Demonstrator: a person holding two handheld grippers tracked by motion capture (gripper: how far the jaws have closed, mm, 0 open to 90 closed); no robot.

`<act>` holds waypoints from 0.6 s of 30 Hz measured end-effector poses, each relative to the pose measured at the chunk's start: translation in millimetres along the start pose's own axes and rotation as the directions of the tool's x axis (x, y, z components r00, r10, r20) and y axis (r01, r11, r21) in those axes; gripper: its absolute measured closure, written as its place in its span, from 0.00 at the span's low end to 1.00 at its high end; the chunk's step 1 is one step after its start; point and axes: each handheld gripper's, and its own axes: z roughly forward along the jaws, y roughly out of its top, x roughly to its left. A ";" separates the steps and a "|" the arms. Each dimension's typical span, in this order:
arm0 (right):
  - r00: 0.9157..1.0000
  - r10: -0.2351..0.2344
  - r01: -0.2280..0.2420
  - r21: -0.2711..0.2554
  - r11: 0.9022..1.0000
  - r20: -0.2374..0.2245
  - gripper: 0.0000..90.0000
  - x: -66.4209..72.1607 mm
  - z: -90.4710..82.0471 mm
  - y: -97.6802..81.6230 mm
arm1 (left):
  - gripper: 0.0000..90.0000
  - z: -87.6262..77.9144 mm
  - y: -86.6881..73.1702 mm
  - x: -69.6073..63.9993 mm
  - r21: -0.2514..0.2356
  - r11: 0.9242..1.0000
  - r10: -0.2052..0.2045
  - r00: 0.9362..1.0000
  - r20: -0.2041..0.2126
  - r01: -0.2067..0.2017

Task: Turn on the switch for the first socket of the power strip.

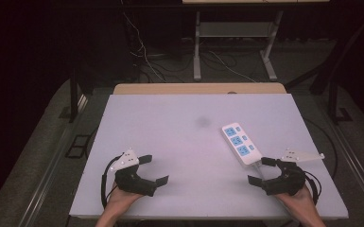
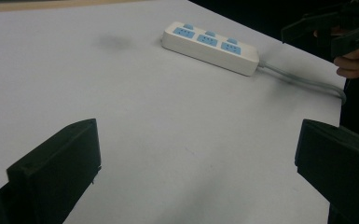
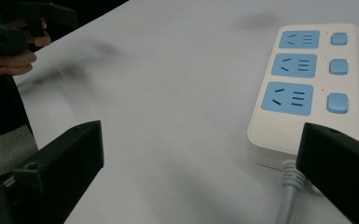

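Resting on the white table (image 1: 170,142), a white power strip (image 1: 240,143) with three blue sockets.
Left gripper (image 1: 154,170) hovers well apart from the strip, right gripper (image 1: 260,170) just beside its cable end; both jaws spread, gripping nothing.

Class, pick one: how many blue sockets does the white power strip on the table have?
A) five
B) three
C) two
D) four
B: the power strip shows three blue sockets in a row, each with a small blue switch beside it.
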 end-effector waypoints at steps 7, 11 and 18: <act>1.000 -0.002 0.002 0.007 1.000 -0.004 0.00 0.8 -0.1 -0.6 | 0.00 1.6 0.2 0.8 0.009 1.000 0.002 1.000 0.008 -0.002; 1.000 0.000 0.000 0.012 1.000 -0.007 0.00 1.1 0.4 -0.8 | 0.00 1.6 0.1 1.5 0.011 1.000 0.001 1.000 0.010 -0.001; 1.000 0.006 -0.006 0.017 1.000 -0.007 0.00 1.1 -0.6 -1.0 | 0.00 2.7 -0.1 2.5 0.014 1.000 0.000 1.000 0.019 -0.001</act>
